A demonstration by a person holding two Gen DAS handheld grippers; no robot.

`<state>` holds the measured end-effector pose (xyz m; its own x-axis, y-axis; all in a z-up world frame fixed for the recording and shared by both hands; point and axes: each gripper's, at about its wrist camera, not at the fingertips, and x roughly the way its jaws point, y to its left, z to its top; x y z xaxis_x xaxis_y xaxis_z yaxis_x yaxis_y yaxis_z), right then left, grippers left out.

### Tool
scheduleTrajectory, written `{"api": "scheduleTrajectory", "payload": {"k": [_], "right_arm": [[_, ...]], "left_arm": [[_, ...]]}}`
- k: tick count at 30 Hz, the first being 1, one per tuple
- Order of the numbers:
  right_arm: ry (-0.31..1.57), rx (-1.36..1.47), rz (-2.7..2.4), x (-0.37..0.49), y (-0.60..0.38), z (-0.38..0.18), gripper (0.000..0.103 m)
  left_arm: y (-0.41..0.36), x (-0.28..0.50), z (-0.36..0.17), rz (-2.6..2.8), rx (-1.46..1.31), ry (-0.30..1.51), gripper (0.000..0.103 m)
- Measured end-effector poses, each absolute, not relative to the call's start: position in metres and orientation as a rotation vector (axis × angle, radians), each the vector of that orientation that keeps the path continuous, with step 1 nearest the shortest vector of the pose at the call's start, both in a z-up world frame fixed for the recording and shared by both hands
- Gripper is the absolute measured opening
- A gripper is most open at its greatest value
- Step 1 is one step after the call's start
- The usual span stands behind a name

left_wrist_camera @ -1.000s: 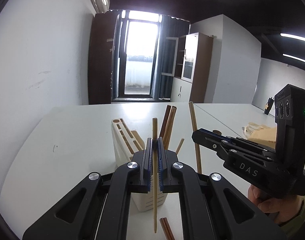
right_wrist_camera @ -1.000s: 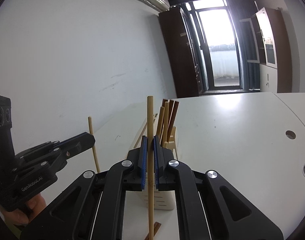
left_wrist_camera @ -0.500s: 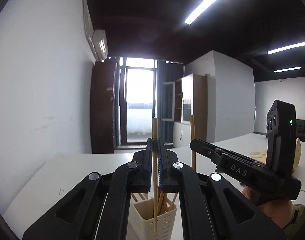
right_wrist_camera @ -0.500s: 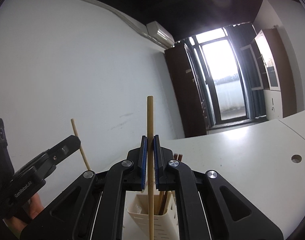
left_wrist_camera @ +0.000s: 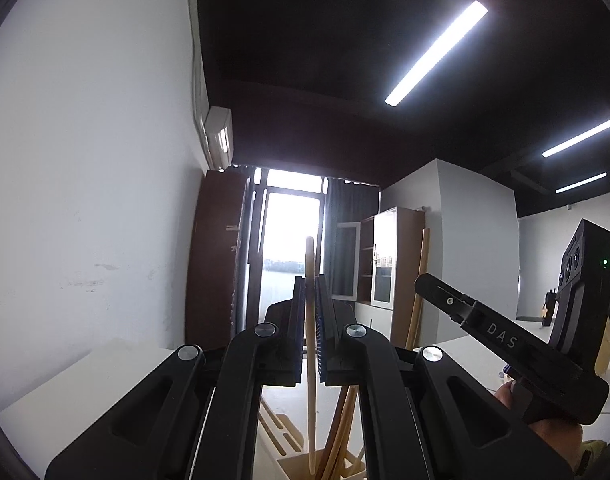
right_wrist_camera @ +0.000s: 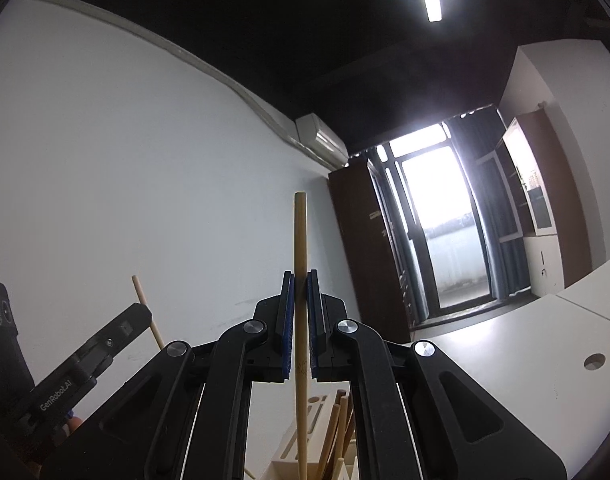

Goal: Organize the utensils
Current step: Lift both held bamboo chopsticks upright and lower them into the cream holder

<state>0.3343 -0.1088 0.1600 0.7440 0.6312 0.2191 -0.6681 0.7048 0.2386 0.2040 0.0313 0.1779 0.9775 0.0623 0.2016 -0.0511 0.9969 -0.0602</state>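
My left gripper [left_wrist_camera: 312, 332] is clamped tight on a pale chopstick [left_wrist_camera: 311, 400] held upright, its lower end down among the other sticks in the cream holder [left_wrist_camera: 293, 462] at the bottom edge. My right gripper [right_wrist_camera: 300, 324] pinches a second chopstick [right_wrist_camera: 300, 240] just as firmly, also upright above that holder [right_wrist_camera: 289, 460]. Each gripper shows up beside the other, tilted upward. Beyond them I see the white table [right_wrist_camera: 505, 360], then a wooden cabinet [left_wrist_camera: 389, 264] and the bright window [right_wrist_camera: 445, 220].
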Motion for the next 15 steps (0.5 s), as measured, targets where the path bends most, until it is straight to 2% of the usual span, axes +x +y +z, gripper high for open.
{"api": "scheduleTrajectory", "payload": {"k": [8, 15], "right_arm": [[-0.196, 0.318, 0.723, 0.343, -0.108, 0.153, 0.007], [-0.133, 0.300, 0.734, 0.364, -0.100, 0.145, 0.007]], "left_arm": [[0.037, 0.227, 0.168, 0.039, -0.072, -0.164, 0.004], [0.048, 0.239, 0.157, 0.033, -0.102, -0.101, 0.004]]}}
